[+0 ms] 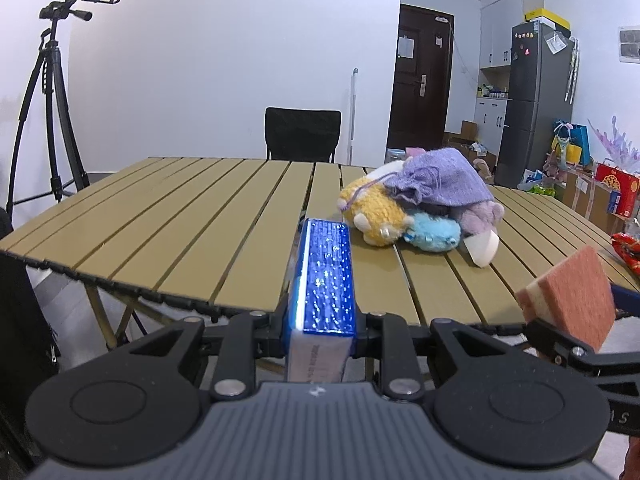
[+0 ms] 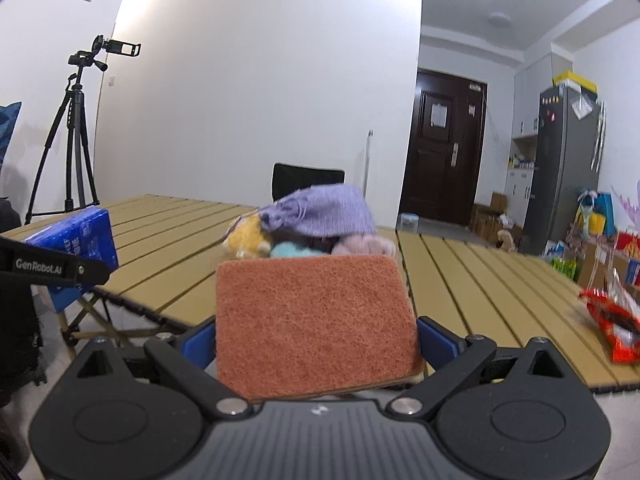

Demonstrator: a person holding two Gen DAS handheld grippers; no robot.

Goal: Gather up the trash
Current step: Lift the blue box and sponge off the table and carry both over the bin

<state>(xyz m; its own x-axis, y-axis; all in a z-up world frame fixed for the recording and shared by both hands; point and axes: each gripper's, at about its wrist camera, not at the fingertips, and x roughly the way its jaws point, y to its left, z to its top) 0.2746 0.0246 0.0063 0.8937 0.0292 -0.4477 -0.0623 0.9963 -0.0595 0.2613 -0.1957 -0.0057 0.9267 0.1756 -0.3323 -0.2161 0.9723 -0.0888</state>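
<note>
Between my left gripper's (image 1: 319,320) closed jaws sits a blue box (image 1: 326,276); my right gripper (image 2: 316,332) pinches a sponge (image 2: 314,322) beside it.

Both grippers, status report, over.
Left gripper shut on blue box. Right gripper shut on sponge. Red wrapper still on table.
</note>
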